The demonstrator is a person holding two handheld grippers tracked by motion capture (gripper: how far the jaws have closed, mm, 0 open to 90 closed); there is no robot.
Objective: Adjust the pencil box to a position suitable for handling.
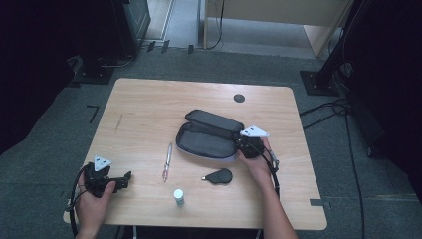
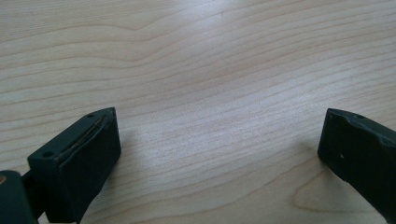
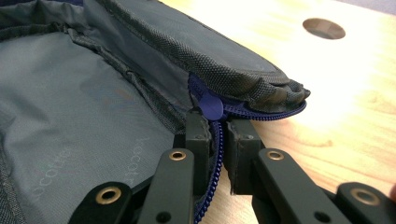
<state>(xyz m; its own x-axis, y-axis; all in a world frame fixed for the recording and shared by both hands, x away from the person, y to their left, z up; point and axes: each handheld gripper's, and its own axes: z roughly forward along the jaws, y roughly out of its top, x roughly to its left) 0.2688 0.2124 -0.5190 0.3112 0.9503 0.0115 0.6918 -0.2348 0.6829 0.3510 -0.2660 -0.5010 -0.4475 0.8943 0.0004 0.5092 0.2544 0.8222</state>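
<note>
From my high view I look forward and down over the whole wooden table (image 1: 149, 99), far enough back to take in the floor around it. My left gripper view sits low and close over bare tabletop (image 2: 210, 70), looking along the left gripper (image 2: 219, 154) at the near left corner. My right gripper view is pressed close to the open pouch (image 3: 84, 116) and its blue zipper (image 3: 212, 140), the same pouch (image 1: 206, 139) and round table hole (image 3: 323, 28) I see mid-table from above.
</note>
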